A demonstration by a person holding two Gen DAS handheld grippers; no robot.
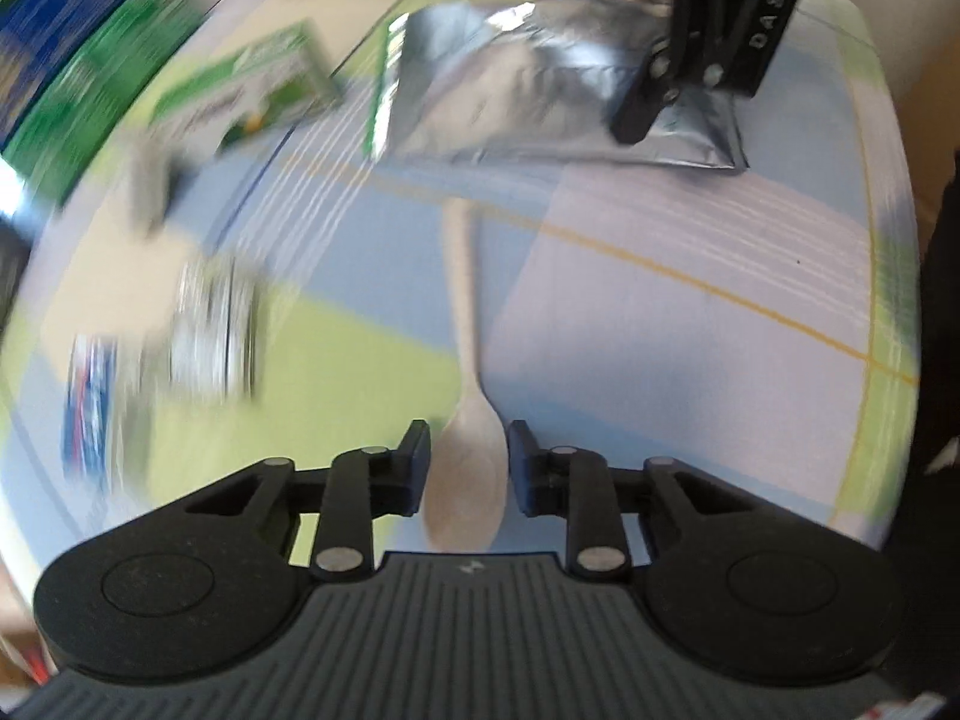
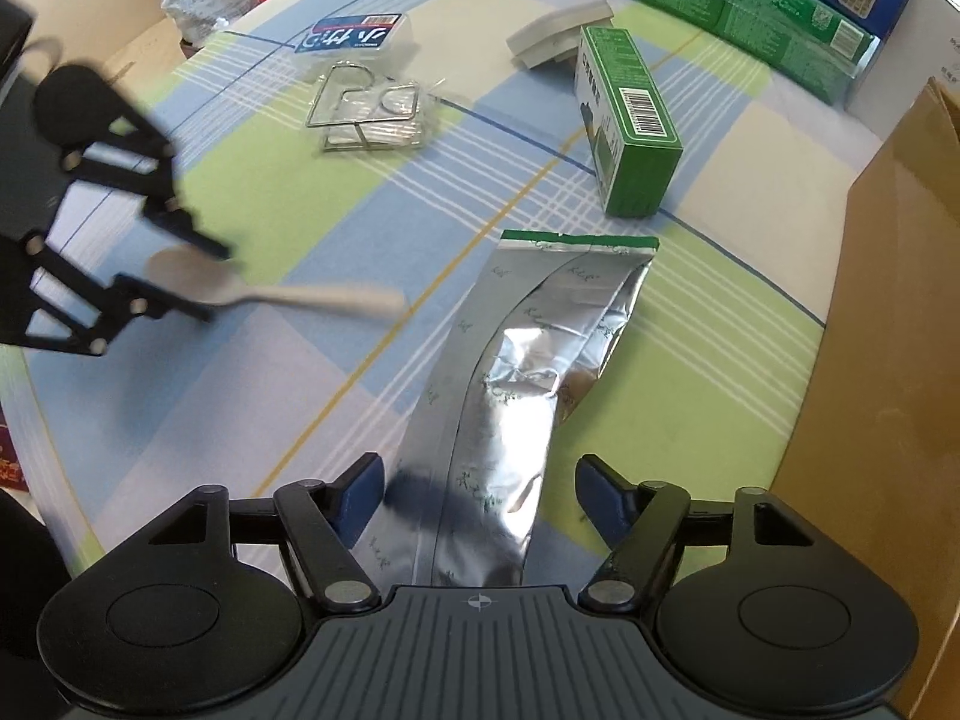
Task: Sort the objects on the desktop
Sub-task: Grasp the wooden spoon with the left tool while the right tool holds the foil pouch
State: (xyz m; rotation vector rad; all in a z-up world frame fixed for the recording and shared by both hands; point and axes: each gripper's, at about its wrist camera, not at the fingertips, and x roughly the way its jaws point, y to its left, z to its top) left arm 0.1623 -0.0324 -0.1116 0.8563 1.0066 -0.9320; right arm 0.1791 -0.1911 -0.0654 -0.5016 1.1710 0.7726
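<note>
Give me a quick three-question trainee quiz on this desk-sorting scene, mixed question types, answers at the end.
1. True or false: the right tool is clamped shut on the foil pouch.
2. What sits between the fingers of the left tool? A) green box B) spoon C) wire rack
3. Fill in: the strip along the pouch's far end is coloured ____.

Key: 1 false, its jaws stand open on either side of the pouch; 2 B; 3 green.
</note>
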